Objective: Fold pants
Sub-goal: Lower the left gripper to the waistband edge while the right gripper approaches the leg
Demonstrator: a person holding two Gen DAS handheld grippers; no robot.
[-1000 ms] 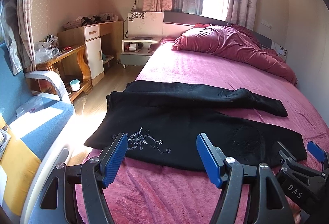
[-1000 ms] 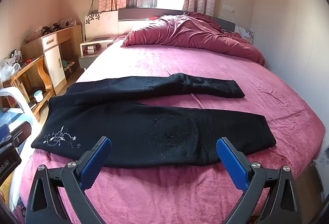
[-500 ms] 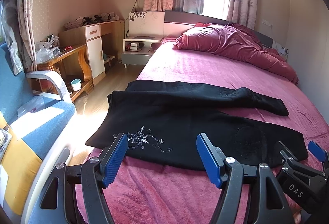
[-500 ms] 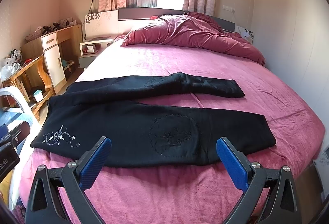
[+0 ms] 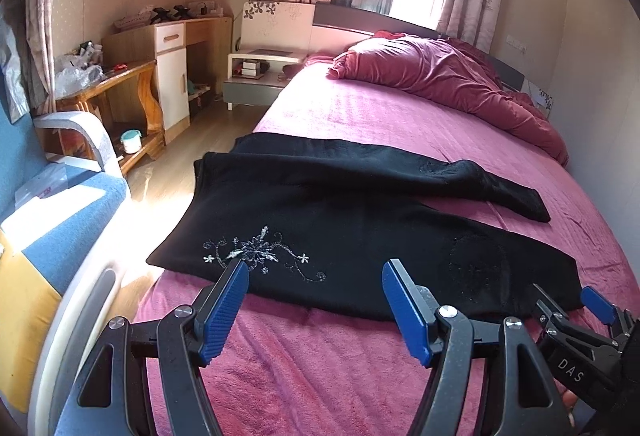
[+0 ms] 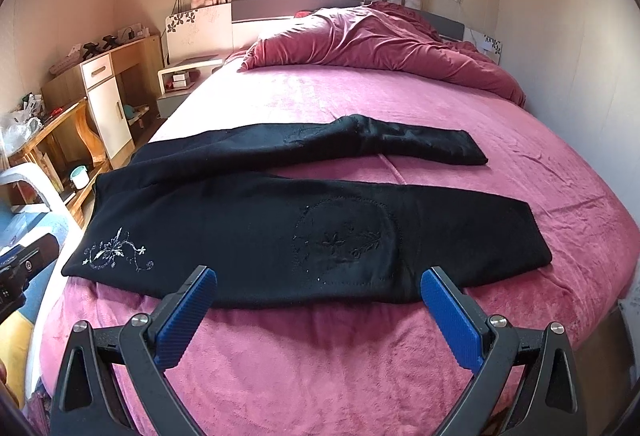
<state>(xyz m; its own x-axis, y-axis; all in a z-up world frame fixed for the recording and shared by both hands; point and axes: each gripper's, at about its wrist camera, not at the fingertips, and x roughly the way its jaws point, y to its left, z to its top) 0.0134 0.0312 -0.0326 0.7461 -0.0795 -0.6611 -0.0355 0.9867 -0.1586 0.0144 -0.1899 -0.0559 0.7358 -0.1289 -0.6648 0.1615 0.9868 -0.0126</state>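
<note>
The pair of black knit pants with a pale embroidered flower by the waist (image 6: 256, 236) lies spread flat across the near end of the bed covered in a pink plush blanket (image 6: 360, 103), waistband at nine o'clock toward the bed's edge, the two legs running toward three o'clock and splayed apart, the far leg at about twelve o'clock from the near one. Nothing is folded yet, so the step in hand looks like the approach before the first fold. The left gripper (image 5: 316, 300) hovers just short of the near hem by the embroidery, its blue-padded jaws spread wide with nothing between them; the right gripper (image 6: 318, 310) hangs likewise over the near leg's knee patch, jaws wide and empty. The next move probably calls for lowering both onto one leg's edge, pinching the cloth, and carrying that leg onto the other. A crumpled maroon quilt (image 6: 380, 39) lies at twelve o'clock, well apart.
</note>
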